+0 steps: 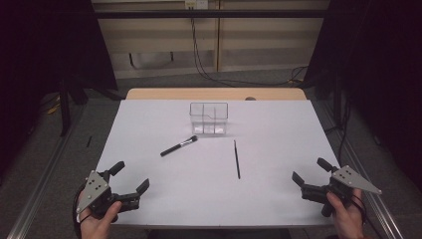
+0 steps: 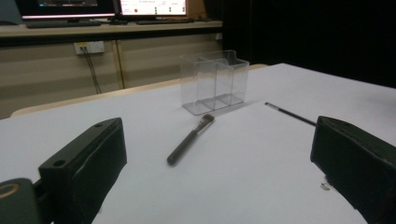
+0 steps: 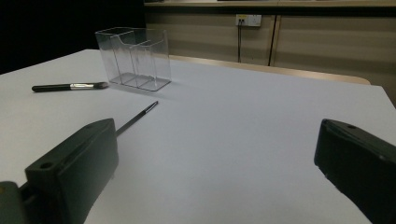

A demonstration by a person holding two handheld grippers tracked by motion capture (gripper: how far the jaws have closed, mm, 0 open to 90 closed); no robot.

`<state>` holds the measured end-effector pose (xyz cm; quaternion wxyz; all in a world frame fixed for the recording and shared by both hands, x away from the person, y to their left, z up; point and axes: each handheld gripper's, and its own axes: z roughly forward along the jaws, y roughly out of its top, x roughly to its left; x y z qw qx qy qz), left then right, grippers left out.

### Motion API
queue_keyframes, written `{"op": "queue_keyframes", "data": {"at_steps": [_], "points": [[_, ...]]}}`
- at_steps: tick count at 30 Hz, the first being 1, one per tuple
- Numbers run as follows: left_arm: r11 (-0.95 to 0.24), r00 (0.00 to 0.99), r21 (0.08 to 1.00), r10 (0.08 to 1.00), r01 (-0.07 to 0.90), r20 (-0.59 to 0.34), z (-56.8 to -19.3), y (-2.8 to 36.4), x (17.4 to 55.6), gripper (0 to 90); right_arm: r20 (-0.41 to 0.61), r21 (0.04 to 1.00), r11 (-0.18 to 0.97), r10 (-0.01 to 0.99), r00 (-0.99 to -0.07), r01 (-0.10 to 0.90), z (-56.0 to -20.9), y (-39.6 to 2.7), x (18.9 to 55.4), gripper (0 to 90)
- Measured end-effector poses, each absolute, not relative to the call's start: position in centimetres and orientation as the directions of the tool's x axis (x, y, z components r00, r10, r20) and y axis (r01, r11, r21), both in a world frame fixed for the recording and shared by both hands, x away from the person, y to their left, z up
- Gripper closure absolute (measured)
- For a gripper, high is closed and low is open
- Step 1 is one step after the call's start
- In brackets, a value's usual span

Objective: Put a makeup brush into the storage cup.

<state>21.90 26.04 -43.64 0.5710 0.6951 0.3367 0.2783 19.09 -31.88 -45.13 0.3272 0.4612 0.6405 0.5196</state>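
Two grippers wait apart at the near edge, with two brushes and one clear holder lying beyond them.

The left gripper (image 1: 132, 178), held in one hand (image 1: 97, 221) at the near left corner of the white table (image 1: 278, 199), has its jaws spread wide with nothing between them; the right gripper (image 1: 311, 171), in the other hand (image 1: 348, 219) at the near right corner, stands just as wide and just as empty. Farther in, left of centre, lies one thick black makeup brush (image 1: 178, 146), its bristle end pointing far and right. Right of it, well apart, lies one thin dark brush (image 1: 237, 159), running near to far. Beyond both, near the middle of the far side, stands one clear plastic holder (image 1: 209, 119), upright and divided into compartments, just past the thick brush's bristles without touching them.
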Motion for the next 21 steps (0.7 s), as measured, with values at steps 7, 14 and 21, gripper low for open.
{"op": "queue_keyframes", "data": {"at_steps": [7,14,21], "points": [[-0.129,0.619,0.98,0.786,0.153,0.007,-43.66,25.85,22.03,3.7,0.059,0.965,0.037,0.933,-0.356,0.258,-45.21,-31.92,19.0,0.0],[-0.126,0.632,0.98,0.775,0.157,-0.002,-43.68,25.8,21.97,3.8,0.079,0.966,0.022,0.925,-0.372,0.258,-45.2,-31.77,19.01,0.0],[-0.134,0.652,0.979,0.758,0.153,0.002,-43.59,25.24,21.99,3.7,0.081,0.966,0.021,0.921,-0.381,0.257,-45.17,-31.69,19.04,0.0]]}}
